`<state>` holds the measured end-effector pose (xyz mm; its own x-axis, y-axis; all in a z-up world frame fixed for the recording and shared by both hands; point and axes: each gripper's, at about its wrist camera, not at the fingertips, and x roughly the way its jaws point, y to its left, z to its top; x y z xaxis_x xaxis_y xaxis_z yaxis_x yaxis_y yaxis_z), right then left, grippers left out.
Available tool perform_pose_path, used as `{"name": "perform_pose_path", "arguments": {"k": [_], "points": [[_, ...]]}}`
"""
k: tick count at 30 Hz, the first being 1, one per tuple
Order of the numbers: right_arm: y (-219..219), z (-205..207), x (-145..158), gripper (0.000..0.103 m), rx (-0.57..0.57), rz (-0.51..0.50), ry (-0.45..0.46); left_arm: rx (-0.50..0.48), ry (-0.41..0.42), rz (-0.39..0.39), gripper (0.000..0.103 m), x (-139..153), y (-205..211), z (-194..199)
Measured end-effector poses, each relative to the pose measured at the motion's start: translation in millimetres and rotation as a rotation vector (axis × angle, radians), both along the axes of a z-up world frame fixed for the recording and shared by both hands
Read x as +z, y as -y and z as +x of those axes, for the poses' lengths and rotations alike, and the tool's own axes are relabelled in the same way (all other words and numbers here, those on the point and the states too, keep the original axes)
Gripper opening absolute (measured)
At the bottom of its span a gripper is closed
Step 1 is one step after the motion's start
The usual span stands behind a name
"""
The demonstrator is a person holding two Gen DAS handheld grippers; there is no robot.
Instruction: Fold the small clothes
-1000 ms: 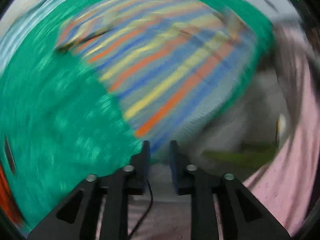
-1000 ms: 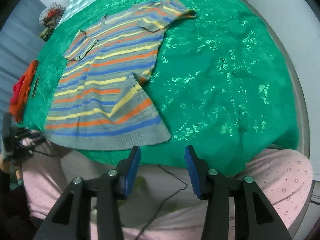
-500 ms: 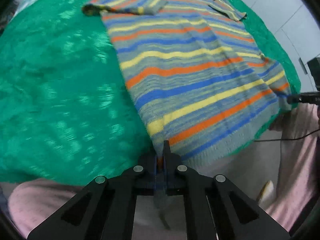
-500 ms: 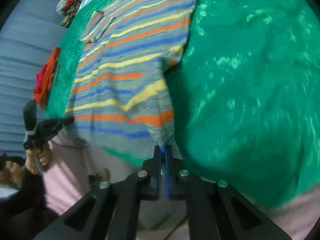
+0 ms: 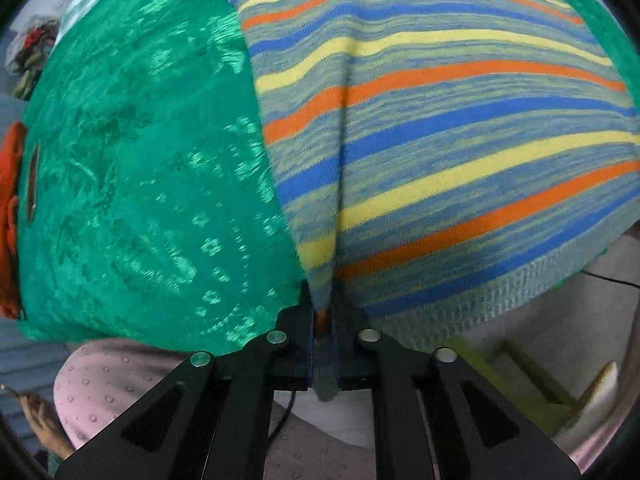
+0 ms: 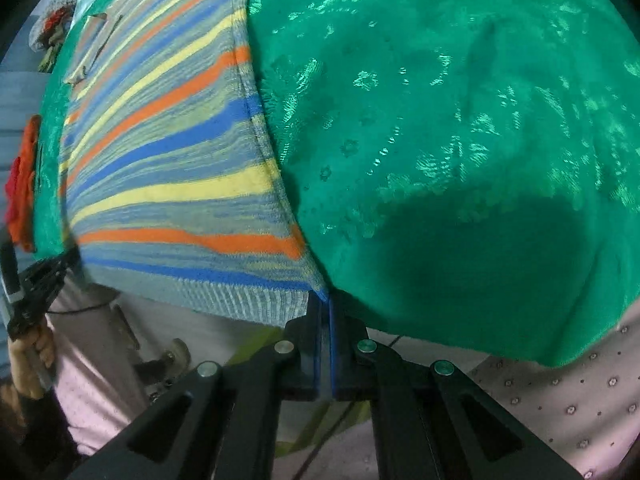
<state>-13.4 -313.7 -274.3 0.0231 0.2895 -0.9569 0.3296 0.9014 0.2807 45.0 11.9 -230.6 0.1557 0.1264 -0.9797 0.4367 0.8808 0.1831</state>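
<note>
A knit sweater [image 5: 440, 140] striped in grey, blue, yellow and orange lies flat on a green tablecloth [image 5: 140, 160], its ribbed hem hanging over the near table edge. My left gripper [image 5: 323, 320] pinches the hem's left corner; a ridge of fabric runs up from its pads, and the jaws are opening slightly with the cloth still between them. In the right wrist view the sweater [image 6: 168, 168] fills the left half. My right gripper [image 6: 324, 304] is shut on the hem's right corner at the tablecloth [image 6: 460, 120] edge.
An orange cloth [image 5: 10, 200] lies at the table's left edge, the same orange cloth [image 6: 22, 184] in the right view. A person's pink dotted clothing [image 6: 560, 400] is close below the table edge. A heap of clothes [image 6: 52, 32] sits far off at the back left.
Both grippers were open above the table edge a second ago. They have dropped onto the sweater's hem corners and closed on them, and the views have come closer to the cloth.
</note>
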Motion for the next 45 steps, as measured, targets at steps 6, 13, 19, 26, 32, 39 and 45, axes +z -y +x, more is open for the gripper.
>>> {"name": "perform_pose_path", "arguments": {"k": [6,13,19,26,32,39,45], "points": [[11,-11,30,0.02,0.026,-0.037,-0.002,0.026,0.084,0.132,0.062,32,-33,-12],[28,22,131,0.026,0.185,-0.342,0.24,0.077,0.349,-0.12,0.087,104,-5,21],[0,132,149,0.044,0.357,-0.332,0.534,0.018,0.366,-0.246,0.091,40,60,49],[-38,229,80,0.045,0.614,-0.454,0.538,0.003,0.4,-0.229,0.098,-14,66,32],[11,268,52,0.002,0.435,-0.363,0.55,0.009,0.387,-0.24,0.1,-11,60,26],[220,199,109,0.002,-0.3,-0.289,0.612,0.04,0.368,-0.245,0.1,0,59,38],[294,163,88,0.002,-0.497,-0.308,0.501,0.055,0.356,-0.243,0.1,-1,59,43]]}}
